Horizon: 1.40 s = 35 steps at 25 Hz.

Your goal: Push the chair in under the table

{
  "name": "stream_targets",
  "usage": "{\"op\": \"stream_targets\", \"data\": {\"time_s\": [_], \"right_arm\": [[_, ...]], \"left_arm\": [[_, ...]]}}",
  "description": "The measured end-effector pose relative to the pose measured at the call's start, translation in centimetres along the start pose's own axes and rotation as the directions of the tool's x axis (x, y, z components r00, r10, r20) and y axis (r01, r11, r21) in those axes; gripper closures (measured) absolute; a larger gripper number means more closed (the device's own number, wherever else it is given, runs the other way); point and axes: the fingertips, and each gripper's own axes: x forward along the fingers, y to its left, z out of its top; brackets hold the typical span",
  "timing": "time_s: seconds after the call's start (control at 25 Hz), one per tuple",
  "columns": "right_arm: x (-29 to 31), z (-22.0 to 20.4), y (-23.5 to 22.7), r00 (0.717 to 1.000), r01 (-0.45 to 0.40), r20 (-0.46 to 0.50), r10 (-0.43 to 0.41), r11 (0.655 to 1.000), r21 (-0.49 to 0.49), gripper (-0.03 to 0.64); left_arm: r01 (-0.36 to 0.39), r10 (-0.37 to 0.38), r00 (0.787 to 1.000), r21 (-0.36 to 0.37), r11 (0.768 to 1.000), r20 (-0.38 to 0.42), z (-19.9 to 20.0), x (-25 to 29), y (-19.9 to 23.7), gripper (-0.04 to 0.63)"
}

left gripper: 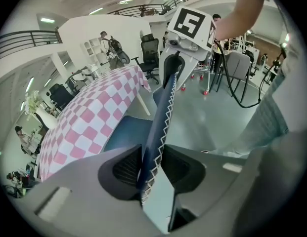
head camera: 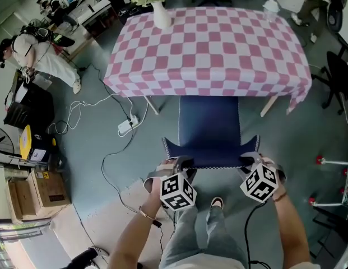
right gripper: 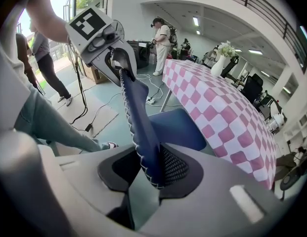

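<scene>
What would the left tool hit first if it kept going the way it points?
The chair back: its top edge already sits between the left tool's jaws. Beyond that, probably the seat, though depth is unclear.

One chair (head camera: pixel 209 129). One desk (head camera: pixel 218 49) with a checked cloth, bearing one vase (head camera: pixel 161 15). Two grippers: left gripper (head camera: pixel 179 163), right gripper (head camera: pixel 251 161). One power strip (head camera: pixel 126 125) at centre left, one person (head camera: pixel 39 55) at upper left.
</scene>
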Motion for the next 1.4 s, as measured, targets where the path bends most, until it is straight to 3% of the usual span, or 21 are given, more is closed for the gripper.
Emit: {"op": "stream_targets", "data": {"time_s": [0.76, 1.4], "right_arm": [[3.0, 3.1, -10.9, 0.998, 0.058, -0.014, -0.057, 0.998, 0.023, 0.506], [4.4, 5.5, -14.2, 0.997, 0.075, -0.001, -0.075, 0.997, 0.036, 0.506]], "left_arm": [[-0.074, 0.074, 0.997, 0.005, 0.997, 0.019, 2.6, 4.7, 10.4, 0.476], [-0.126, 0.126, 0.992, 0.026, 0.992, 0.01, 2.5, 6.1, 15.5, 0.469]]}}
